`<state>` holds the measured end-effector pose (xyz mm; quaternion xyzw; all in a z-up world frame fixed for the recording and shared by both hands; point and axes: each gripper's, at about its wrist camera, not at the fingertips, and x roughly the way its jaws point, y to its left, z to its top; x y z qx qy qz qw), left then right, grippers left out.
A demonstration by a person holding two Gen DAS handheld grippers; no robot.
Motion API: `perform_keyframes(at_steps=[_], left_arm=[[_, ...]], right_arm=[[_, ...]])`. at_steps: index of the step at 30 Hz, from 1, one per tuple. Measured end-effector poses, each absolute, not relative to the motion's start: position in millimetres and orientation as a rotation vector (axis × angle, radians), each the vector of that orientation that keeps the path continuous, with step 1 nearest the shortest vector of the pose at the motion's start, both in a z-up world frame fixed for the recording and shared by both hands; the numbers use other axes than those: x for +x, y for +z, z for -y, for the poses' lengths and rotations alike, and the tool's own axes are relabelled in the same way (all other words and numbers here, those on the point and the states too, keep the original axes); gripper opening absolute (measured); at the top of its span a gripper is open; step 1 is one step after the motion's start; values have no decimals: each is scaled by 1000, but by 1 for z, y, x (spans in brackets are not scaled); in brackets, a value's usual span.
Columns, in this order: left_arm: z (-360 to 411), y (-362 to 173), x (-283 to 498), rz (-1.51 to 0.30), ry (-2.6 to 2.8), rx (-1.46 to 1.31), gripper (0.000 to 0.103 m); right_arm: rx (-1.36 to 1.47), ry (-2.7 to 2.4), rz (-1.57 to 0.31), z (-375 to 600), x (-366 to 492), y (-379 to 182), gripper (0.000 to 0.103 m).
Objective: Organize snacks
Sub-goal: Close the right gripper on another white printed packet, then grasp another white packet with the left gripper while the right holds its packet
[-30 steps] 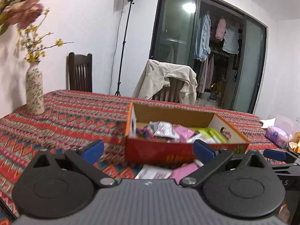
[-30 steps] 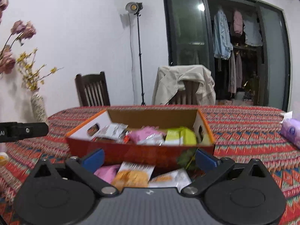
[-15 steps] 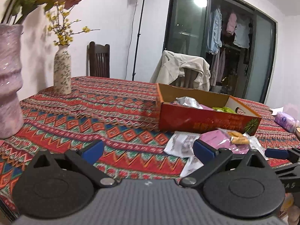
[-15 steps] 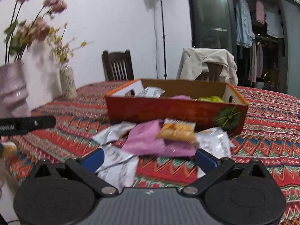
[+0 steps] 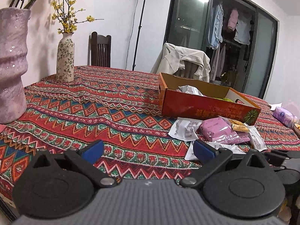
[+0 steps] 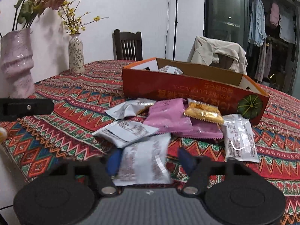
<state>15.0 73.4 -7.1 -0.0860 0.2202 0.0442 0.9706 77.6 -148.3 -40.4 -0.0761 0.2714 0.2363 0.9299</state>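
An orange cardboard box stands on the patterned tablecloth with several snack packets inside. In front of it lies a heap of loose packets: a pink packet, a gold packet, and white packets. My right gripper has its jaws partly closed around a white packet at the near edge of the heap; the blur hides whether they grip it. My left gripper is open and empty, low over the cloth left of the heap.
A large pink vase stands at the near left, a small floral vase behind it. Two chairs, one draped with a jacket, stand behind the table. A purple tissue pack lies at the far right.
Both grippers have pulled back and dropped low toward the table's near edge. The right jaws have narrowed around a white packet. The left jaws stay open.
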Motion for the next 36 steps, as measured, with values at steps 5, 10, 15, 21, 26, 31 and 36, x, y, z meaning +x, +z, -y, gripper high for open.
perform_keyframes(at_steps=[5, 10, 15, 21, 26, 31, 36], left_arm=[[-70, -9, 17, -458, 90, -178, 103], [-62, -9, 21, -468, 86, -169, 103], [-51, -10, 34, -493, 79, -166, 103], [-28, -11, 53, -522, 48, -145, 103], [-2, -12, 72, -553, 28, -119, 103], [18, -10, 95, -594, 57, -101, 103], [32, -13, 119, -643, 131, -96, 103]], right_arm=[[-129, 484, -538, 158, 74, -39, 45], [-65, 441, -492, 179, 74, -31, 42], [-26, 381, -450, 200, 77, -27, 42], [12, 316, -414, 226, 80, -26, 42], [42, 302, -413, 241, 84, -29, 42], [68, 293, -417, 249, 86, -33, 42], [96, 286, -417, 258, 89, -36, 42]])
